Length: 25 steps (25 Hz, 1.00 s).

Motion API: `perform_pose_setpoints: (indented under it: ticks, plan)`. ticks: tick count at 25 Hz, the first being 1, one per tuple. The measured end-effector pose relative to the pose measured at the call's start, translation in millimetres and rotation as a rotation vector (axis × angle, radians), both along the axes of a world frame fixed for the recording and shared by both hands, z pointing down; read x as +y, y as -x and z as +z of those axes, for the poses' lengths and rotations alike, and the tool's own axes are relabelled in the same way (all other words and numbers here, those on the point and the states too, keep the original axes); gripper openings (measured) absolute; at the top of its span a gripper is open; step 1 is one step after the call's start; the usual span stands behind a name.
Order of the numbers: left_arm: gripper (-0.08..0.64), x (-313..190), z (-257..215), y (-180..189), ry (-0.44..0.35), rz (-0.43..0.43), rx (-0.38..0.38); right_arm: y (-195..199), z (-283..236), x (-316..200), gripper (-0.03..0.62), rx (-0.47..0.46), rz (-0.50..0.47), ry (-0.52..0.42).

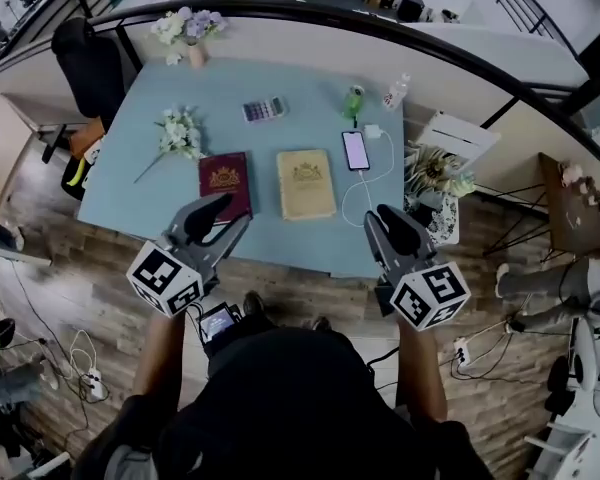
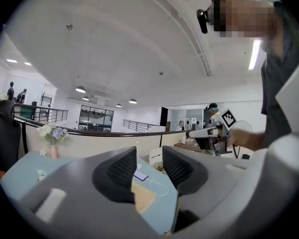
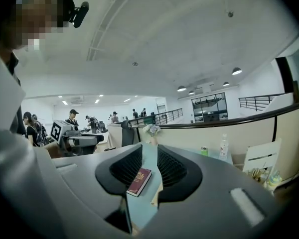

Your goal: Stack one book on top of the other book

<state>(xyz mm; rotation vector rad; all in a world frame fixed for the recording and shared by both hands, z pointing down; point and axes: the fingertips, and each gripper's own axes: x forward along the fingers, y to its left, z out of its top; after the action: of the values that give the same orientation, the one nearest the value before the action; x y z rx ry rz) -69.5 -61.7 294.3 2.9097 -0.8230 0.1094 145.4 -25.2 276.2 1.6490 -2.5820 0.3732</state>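
While both grippers hang at the near edge of the light-blue table [image 1: 310, 118], the two books lie flat on it, side by side and not stacked. At the far left of the table lies a sprig of white flowers [image 1: 180, 133]. The left gripper [image 1: 232, 213] comes next; in the head view its tips overlap the near end of the maroon book [image 1: 225, 184]. Its jaws stand only a little apart, with nothing between them. Right of the maroon book lies the tan book [image 1: 306, 183], with a strip of bare table between the two. Behind them lies a calculator [image 1: 263, 109]. Further right is a phone [image 1: 356, 150] on a white cable [image 1: 365, 193]. The right gripper [image 1: 378, 216] hangs near the table's right corner, with a narrow gap between its jaws and nothing held.
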Motion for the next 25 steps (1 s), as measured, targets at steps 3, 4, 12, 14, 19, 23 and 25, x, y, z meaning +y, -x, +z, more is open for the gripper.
perform_pose_setpoints:
  ticks: [3, 4, 12, 14, 19, 23, 25]
  plan:
    - [0.169, -11, 9, 7, 0.031, 0.055, 0.02, 16, 1, -7, 0.089, 0.002, 0.041, 0.034]
    - [0.169, -19, 11, 8, 0.036, 0.071, 0.022, 19, 3, -14, 0.089, -0.004, 0.051, 0.042]
    - [0.169, -43, 22, 11, 0.036, 0.114, 0.035, 36, 24, -42, 0.089, 0.006, 0.078, 0.064]
    - [0.169, -47, 28, 7, 0.048, 0.114, 0.033, 34, 27, -47, 0.089, 0.014, 0.073, 0.073]
    - [0.169, -57, 37, -3, 0.067, 0.099, 0.028, 20, 36, -66, 0.089, 0.007, 0.064, 0.085]
    - [0.169, -70, 53, -6, 0.102, 0.043, 0.007, 13, 52, -87, 0.089, -0.015, 0.009, 0.111]
    - [0.169, -78, 62, -11, 0.122, 0.007, 0.002, 6, 61, -97, 0.089, -0.019, -0.015, 0.126]
